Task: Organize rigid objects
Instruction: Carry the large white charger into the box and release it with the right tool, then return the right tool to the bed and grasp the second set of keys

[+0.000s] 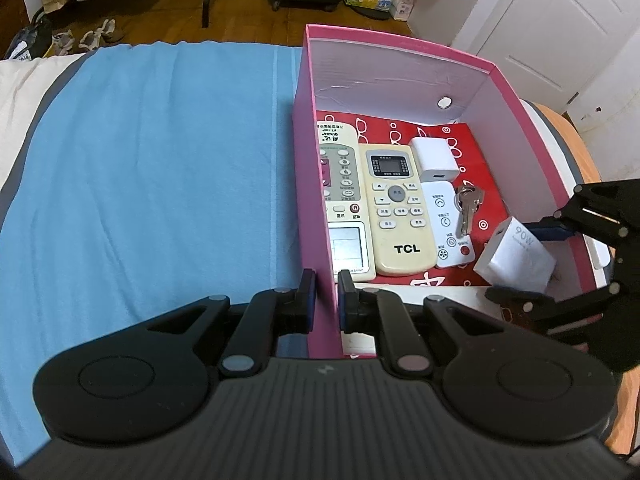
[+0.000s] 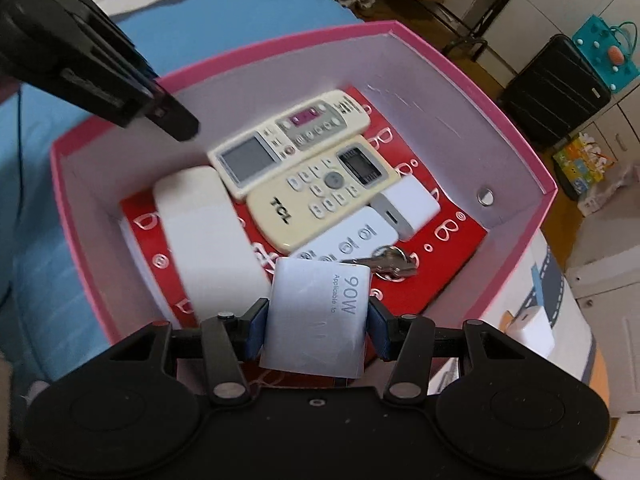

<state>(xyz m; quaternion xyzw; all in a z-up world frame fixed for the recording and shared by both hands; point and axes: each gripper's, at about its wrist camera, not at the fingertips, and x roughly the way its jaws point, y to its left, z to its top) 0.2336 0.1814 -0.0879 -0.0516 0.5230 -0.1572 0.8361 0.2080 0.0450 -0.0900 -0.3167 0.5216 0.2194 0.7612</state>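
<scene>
Two grippers are at work around the pink box (image 1: 400, 46), which sits on the blue cloth (image 1: 160, 160). With our left gripper (image 1: 326, 300) we pinch the box's near-left wall, one blue pad outside and one inside, the jaws nearly closed on the thin cardboard. With our right gripper (image 2: 316, 322) we hold the white 90W charger (image 2: 320, 316) by its two flanks, jaws spread only as wide as the charger's body. In the left wrist view that charger (image 1: 516, 256) sits tilted at the box's right side, low over the red patterned paper (image 1: 492, 148) that lines the floor; we cannot tell whether it touches the paper.

Inside the box we see a cream remote with a large display (image 1: 344, 200) against the left wall, the TCL remote (image 1: 398, 208) just beside it, then a small white remote (image 1: 450, 224). A small white adapter (image 1: 434, 158) stands beyond the small remote, and a bunch of keys (image 1: 468, 204) lies just to that remote's right. The right wrist view also shows a white oblong block (image 2: 208, 236) near the box's left wall, blurred. A metal stud (image 1: 445, 102) is set in the far wall. Outside the box, in the right wrist view, another white adapter (image 2: 534, 330) lies on the printed surface.
</scene>
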